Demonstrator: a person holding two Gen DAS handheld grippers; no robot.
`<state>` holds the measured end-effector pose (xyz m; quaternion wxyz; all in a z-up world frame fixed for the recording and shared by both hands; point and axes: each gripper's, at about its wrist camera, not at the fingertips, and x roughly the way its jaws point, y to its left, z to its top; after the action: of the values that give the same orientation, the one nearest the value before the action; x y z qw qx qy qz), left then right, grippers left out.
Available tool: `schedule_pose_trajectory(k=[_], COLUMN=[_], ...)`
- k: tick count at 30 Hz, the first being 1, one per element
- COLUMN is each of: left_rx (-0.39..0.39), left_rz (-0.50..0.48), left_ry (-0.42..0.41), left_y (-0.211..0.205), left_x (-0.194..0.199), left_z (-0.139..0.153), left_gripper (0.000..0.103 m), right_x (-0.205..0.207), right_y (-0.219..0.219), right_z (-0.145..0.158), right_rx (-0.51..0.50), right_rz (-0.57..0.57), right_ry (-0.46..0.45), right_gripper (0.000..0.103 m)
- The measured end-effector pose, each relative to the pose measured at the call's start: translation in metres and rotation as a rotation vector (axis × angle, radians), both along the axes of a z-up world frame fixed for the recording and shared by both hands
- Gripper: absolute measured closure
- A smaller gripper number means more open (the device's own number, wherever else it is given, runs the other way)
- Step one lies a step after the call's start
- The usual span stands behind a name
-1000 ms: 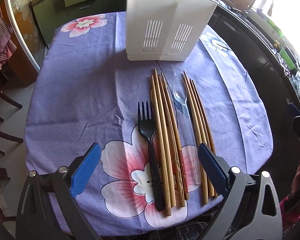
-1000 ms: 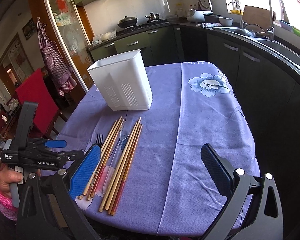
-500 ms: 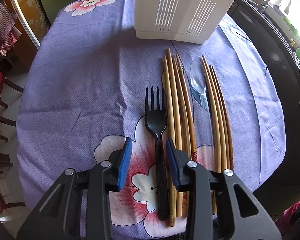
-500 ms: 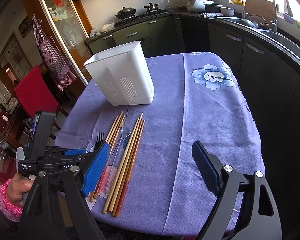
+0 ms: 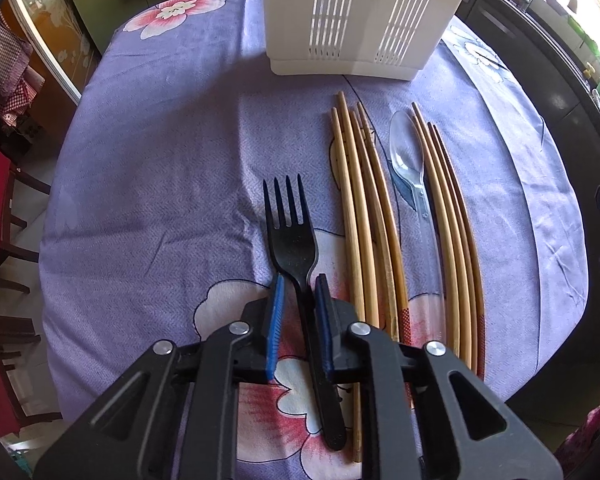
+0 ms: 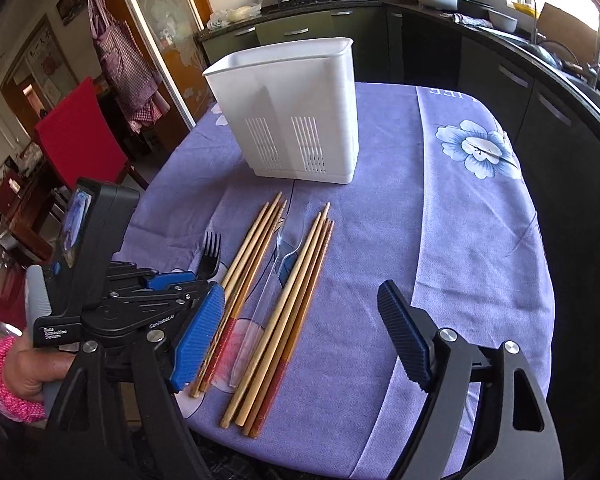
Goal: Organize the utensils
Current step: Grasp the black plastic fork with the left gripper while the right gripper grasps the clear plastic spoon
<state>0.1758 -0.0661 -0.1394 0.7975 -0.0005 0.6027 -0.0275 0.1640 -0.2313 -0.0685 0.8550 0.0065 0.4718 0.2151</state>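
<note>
A black plastic fork [image 5: 290, 236] lies on the purple flowered tablecloth [image 5: 160, 168], leftmost in a row of utensils. My left gripper [image 5: 300, 280] points steeply down at it. Its jaws are closing around the fork's neck, the right pad against it and a thin gap at the left pad. Beside the fork lie a bundle of wooden chopsticks [image 5: 360, 220], a clear plastic spoon [image 5: 406, 152] and a second chopstick bundle [image 5: 448, 220]. A white slotted utensil caddy [image 5: 360, 20] stands behind them. My right gripper [image 6: 300, 292] hovers near the front edge, jaws wide, closing slightly, with nothing held.
In the right wrist view a hand in a pink sleeve [image 6: 4, 372] holds the left gripper [image 6: 168, 280] over the fork [image 6: 211, 248]. A red chair [image 6: 80, 132] stands left of the table. Dark kitchen counters [image 6: 540, 80] run along the right.
The left gripper came down onto the fork and its jaws narrowed from wide apart to just around the handle. The right gripper shifted toward the utensils and its jaws drew in a little.
</note>
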Motion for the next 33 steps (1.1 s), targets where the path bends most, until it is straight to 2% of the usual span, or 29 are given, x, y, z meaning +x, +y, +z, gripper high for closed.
schedule_pose_trajectory(k=[2,4,7,13,22,25,30,33], left_rx=[0.007,0.014,0.013,0.009,0.018,0.022,0.020,0.018], left_rz=[-0.001,0.001,0.007,0.010,0.004,0.002,0.003,0.005], left_ry=[0.002,0.001,-0.003,-0.012,-0.024,-0.027,-0.034,-0.038], left_y=[0.001,0.005,0.015,0.024,0.028,0.028,0.027,0.029], left_x=[0.003,0.004,0.003,0.004,0.005,0.005,0.004,0.004], left_z=[0.000,0.000,0.000,0.001,0.000,0.000,0.001,0.001], left_gripper=[0.089,0.089,0.089,0.089,0.089,0.089,0.091,0.093], right_x=[0.010,0.023,0.039,0.055,0.072,0.076,0.075,0.072], right_y=[0.013,0.024,0.041,0.067,0.080,0.087,0.097,0.096], right_z=[-0.006,-0.017,-0.034,-0.058,-0.080,-0.086,-0.090,-0.090], right_rx=[0.002,0.011,-0.024,-0.082,-0.140,-0.167,-0.214,-0.200], right_rz=[0.018,0.032,0.049,0.048,0.014,0.008,0.009,0.001], right_ry=[0.045,0.122,0.218,0.290,0.334,0.345,0.310,0.293], right_gripper=[0.026,0.044,0.058,0.077,0.086,0.086,0.090,0.092])
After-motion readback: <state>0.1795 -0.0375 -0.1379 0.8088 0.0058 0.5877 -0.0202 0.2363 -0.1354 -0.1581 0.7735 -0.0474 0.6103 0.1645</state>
